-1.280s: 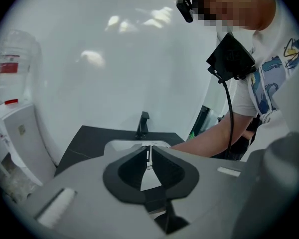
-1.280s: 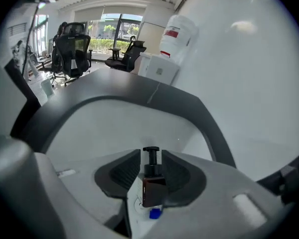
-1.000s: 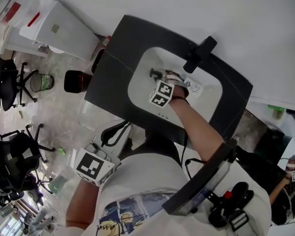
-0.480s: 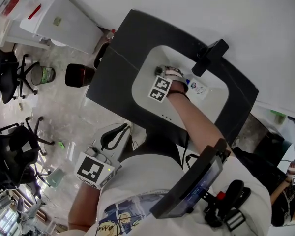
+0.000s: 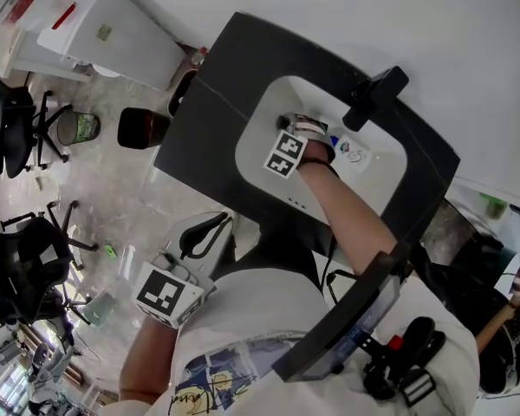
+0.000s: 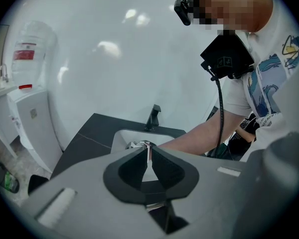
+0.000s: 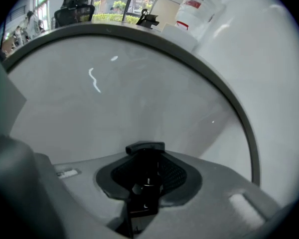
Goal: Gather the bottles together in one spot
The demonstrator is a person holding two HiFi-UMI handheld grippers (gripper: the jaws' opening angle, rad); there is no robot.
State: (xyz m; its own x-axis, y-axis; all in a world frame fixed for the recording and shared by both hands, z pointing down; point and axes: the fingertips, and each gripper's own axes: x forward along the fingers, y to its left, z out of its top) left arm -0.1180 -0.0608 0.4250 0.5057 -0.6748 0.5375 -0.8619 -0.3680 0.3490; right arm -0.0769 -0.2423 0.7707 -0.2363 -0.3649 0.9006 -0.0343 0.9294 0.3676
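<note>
My right gripper (image 5: pixel 288 126) reaches down into the white sink (image 5: pixel 258 167) set in a black countertop (image 5: pixel 210 102). In the right gripper view a black bottle (image 7: pixel 145 147) with a flat cap stands between the jaws, which are closing, and the pads look pressed against it. In the head view this bottle is only a dark tip (image 5: pixel 282 121) at the gripper's end. A second bottle with a blue cap (image 5: pixel 334 141) and a white label lies in the basin beside my wrist. My left gripper (image 6: pixel 148 154) hangs low at my left side, shut and holding nothing.
A black faucet (image 5: pixel 374 96) stands at the sink's far rim. A white water dispenser (image 5: pixel 113 37) is left of the counter, with a dark red bin (image 5: pixel 140 128) beside it. Office chairs (image 5: pixel 17 267) stand on the floor at the left.
The right gripper has shifted a little toward the sink's far left side with the dark bottle at its tip. The left gripper has stayed by my side.
</note>
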